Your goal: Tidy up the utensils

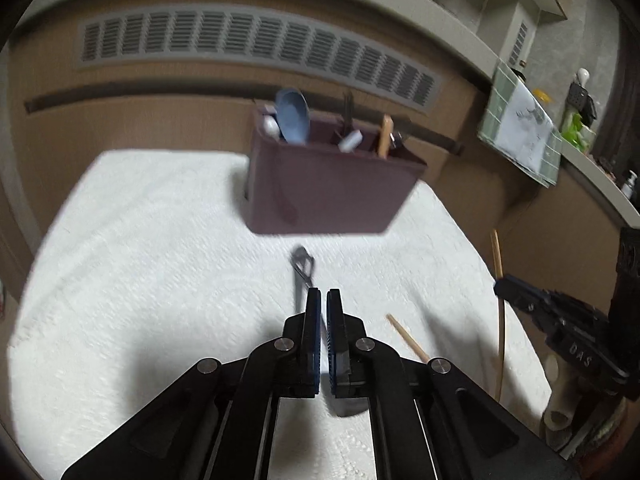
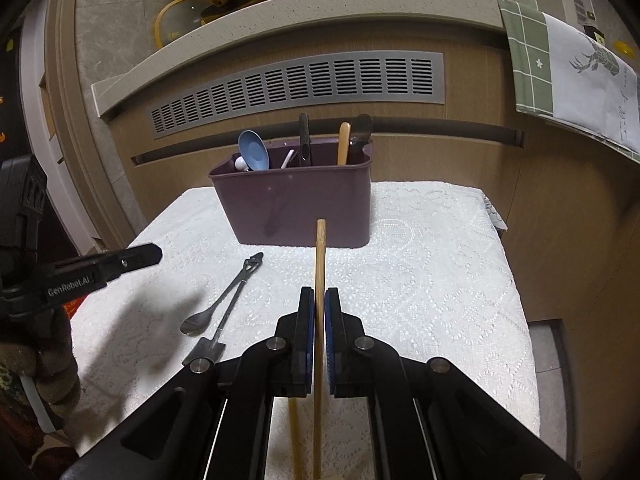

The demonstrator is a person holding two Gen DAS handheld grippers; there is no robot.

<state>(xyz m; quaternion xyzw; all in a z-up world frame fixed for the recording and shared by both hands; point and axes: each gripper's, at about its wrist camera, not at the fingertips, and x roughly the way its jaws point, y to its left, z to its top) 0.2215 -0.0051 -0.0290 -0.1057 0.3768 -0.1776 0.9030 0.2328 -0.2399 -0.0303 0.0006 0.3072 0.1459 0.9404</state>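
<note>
A dark purple utensil holder [image 2: 296, 204] [image 1: 332, 192] stands at the far edge of the white cloth, with a blue spoon [image 2: 253, 151], a black handle and a wooden handle sticking out of it. My right gripper [image 2: 320, 292] is shut on a wooden chopstick [image 2: 320, 256] that points toward the holder. A second chopstick [image 1: 408, 338] lies on the cloth. A metal spoon [image 2: 200, 322] and a small shovel-shaped utensil [image 2: 224, 320] lie left of centre. My left gripper [image 1: 323, 294] hovers over them, shut, with nothing between its pads.
A white textured cloth [image 2: 420, 280] covers the small table. Behind it stands a wooden cabinet with a grey vent grille [image 2: 300, 84] under a pale counter. A green and white towel [image 2: 560, 60] hangs at the right, and a yellow-rimmed lid [image 2: 180, 12] rests at the back left.
</note>
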